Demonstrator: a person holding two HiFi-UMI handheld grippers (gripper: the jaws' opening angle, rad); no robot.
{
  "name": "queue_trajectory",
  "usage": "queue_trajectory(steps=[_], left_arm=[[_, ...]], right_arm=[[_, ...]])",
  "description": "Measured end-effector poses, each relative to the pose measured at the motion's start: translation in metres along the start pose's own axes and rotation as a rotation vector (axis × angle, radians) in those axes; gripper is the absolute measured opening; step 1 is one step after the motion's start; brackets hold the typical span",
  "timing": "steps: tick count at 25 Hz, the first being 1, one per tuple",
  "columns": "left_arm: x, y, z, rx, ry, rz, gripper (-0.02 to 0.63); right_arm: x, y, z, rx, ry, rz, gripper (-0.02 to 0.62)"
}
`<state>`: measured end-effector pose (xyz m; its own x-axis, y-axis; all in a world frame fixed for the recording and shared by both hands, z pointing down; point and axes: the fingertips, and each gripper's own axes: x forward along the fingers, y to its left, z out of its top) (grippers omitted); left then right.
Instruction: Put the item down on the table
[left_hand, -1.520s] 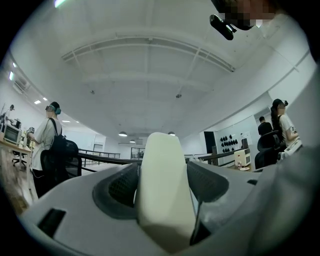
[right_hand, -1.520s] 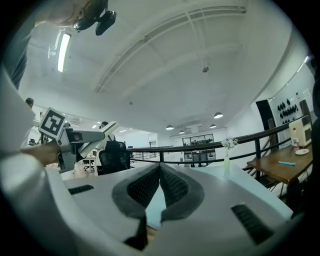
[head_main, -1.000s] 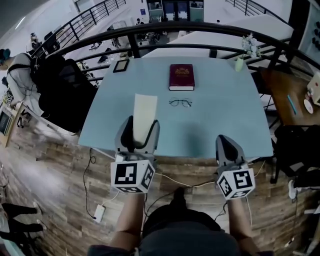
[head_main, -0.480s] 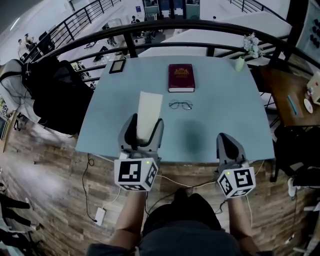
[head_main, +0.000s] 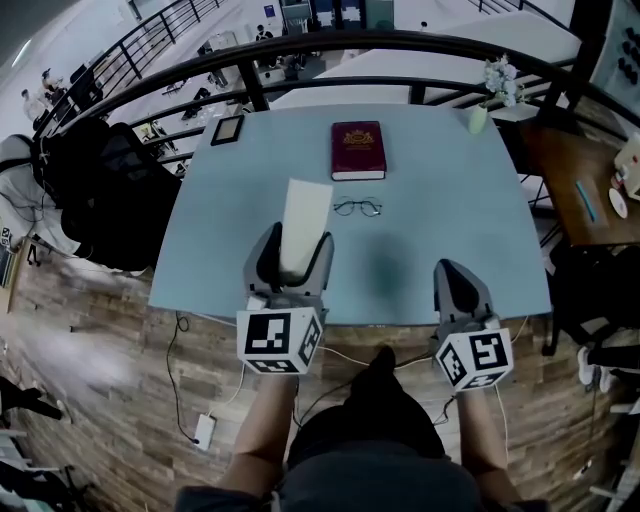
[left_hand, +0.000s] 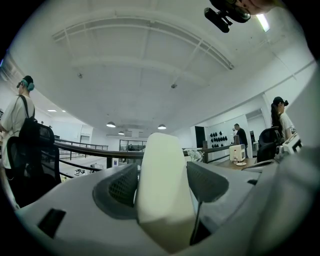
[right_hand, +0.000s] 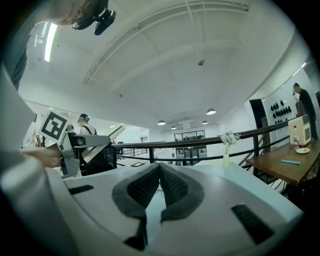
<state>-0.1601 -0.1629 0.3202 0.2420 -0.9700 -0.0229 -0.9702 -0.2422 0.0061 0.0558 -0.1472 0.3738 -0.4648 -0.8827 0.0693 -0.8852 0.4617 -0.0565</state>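
A long cream-white flat case (head_main: 302, 223) sticks forward out of my left gripper (head_main: 293, 262), whose jaws are shut on its lower end. In the left gripper view the cream case (left_hand: 162, 192) fills the space between the two dark pads and tilts upward, off the table. It hangs above the near left part of the light blue table (head_main: 430, 190). My right gripper (head_main: 455, 283) sits over the table's near right edge, pads pressed together with nothing between them (right_hand: 160, 189).
A dark red book (head_main: 357, 150) lies at the table's far middle, with eyeglasses (head_main: 357, 207) just in front of it. A small dark tablet (head_main: 226, 129) sits at the far left corner, a vase of flowers (head_main: 480, 112) at the far right. A black railing (head_main: 330, 45) runs behind.
My left gripper has carried the cream case a little forward and right over the table. The right gripper has hardly moved.
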Motion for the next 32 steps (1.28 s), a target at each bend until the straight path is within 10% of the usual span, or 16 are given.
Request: queue_trajectory(steps=[32], left_arm=[[0.093,-0.039,-0.167,0.006,0.362,-0.067,0.311]], right_arm=[[0.021,-0.045,-0.010,0.021,0.033,-0.028,0.003]])
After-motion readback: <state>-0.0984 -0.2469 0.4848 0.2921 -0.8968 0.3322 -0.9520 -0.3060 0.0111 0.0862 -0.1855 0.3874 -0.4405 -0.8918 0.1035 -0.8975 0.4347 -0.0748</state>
